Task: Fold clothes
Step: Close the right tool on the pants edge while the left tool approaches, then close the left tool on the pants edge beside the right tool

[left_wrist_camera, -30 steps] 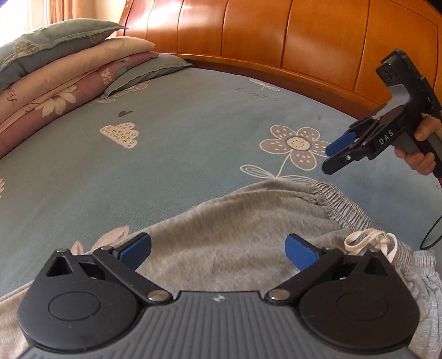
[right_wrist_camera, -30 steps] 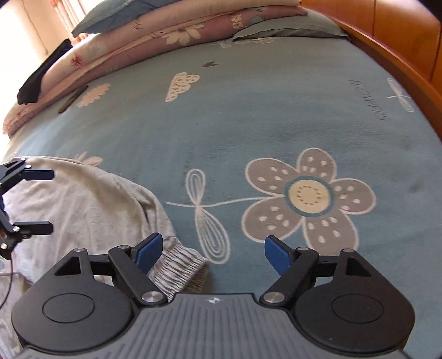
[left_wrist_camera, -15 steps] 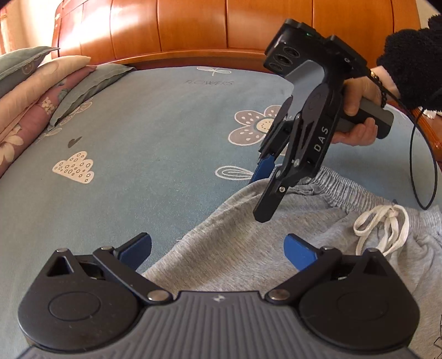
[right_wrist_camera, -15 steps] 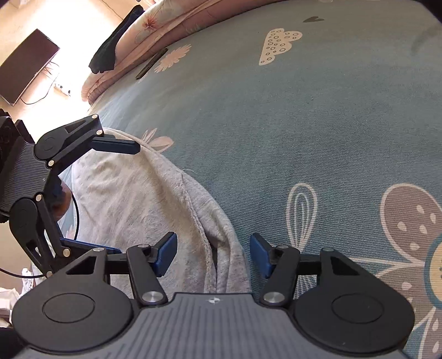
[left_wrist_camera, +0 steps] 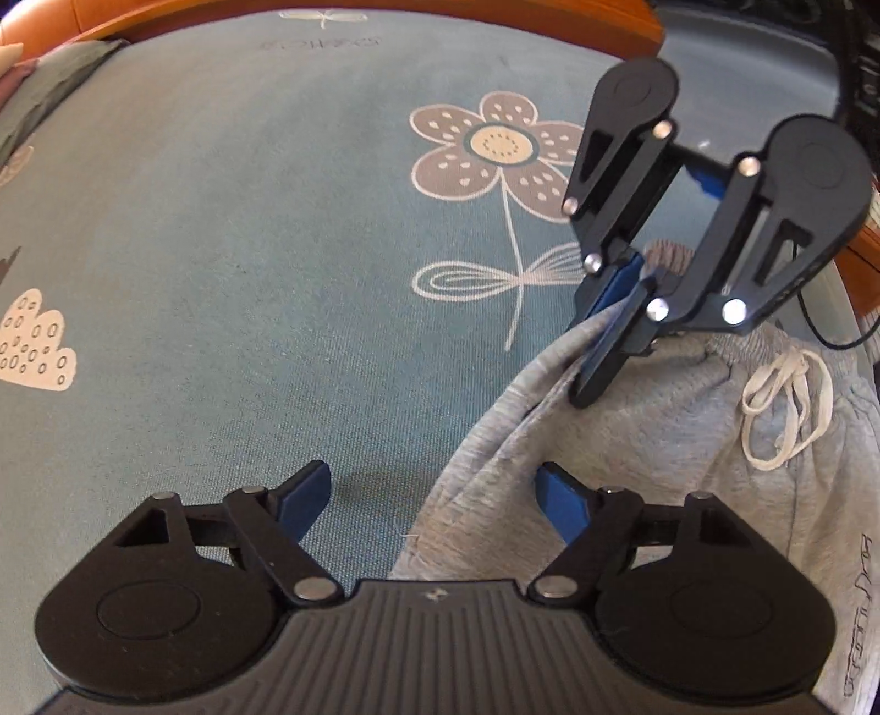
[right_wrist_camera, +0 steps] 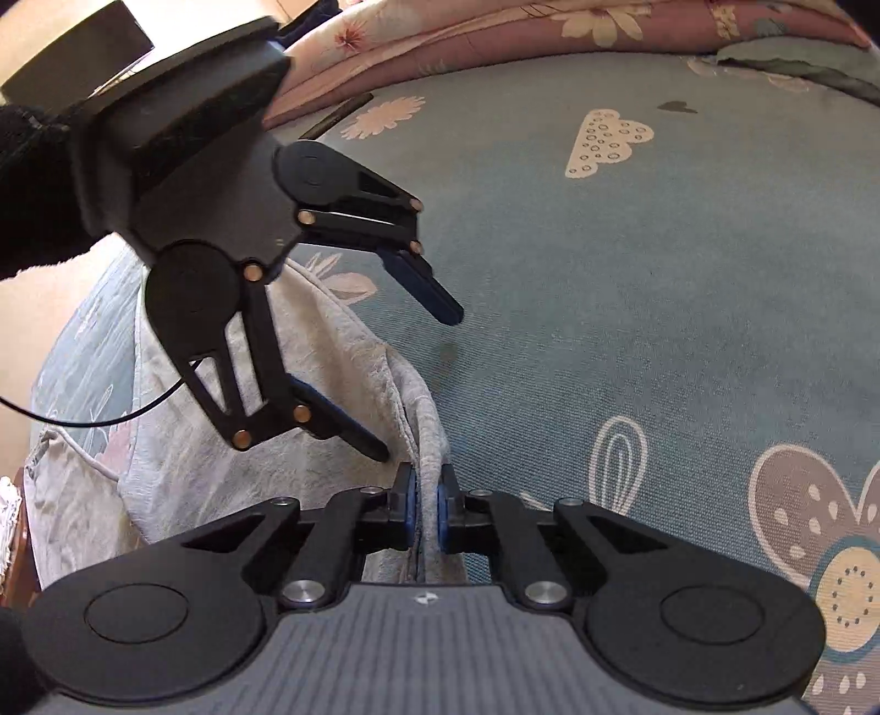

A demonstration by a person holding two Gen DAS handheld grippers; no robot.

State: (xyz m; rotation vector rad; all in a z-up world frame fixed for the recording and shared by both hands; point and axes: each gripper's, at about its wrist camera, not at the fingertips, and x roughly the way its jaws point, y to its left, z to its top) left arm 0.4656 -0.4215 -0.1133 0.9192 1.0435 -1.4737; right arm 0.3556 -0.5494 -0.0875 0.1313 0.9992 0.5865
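Grey sweatpants [left_wrist_camera: 632, 440] with a white drawstring [left_wrist_camera: 781, 407] lie on the teal bedsheet [left_wrist_camera: 275, 220], at the right of the left wrist view. My right gripper [right_wrist_camera: 428, 506] is shut on the pants' raised side edge [right_wrist_camera: 423, 418]. The left wrist view shows that right gripper [left_wrist_camera: 605, 341] pinching a fold of the cloth near the waistband. My left gripper [left_wrist_camera: 434, 495] is open and straddles the same edge lower down, its pads apart from the cloth. In the right wrist view the left gripper [right_wrist_camera: 412, 385] hangs open just above the grey sweatpants [right_wrist_camera: 330, 363].
The bedsheet [right_wrist_camera: 660, 275] carries flower and cloud prints. Stacked pillows and a folded quilt [right_wrist_camera: 550, 33] lie at the bed's far end. A wooden bed frame [left_wrist_camera: 632, 27] borders the mattress. A black cable [right_wrist_camera: 110, 421] trails from the left gripper. A dark slim object [right_wrist_camera: 335, 115] lies near the pillows.
My right gripper came down and shut on the pants' edge, lifting a fold. My left gripper, still open, swung toward the same edge, close beside the right one.
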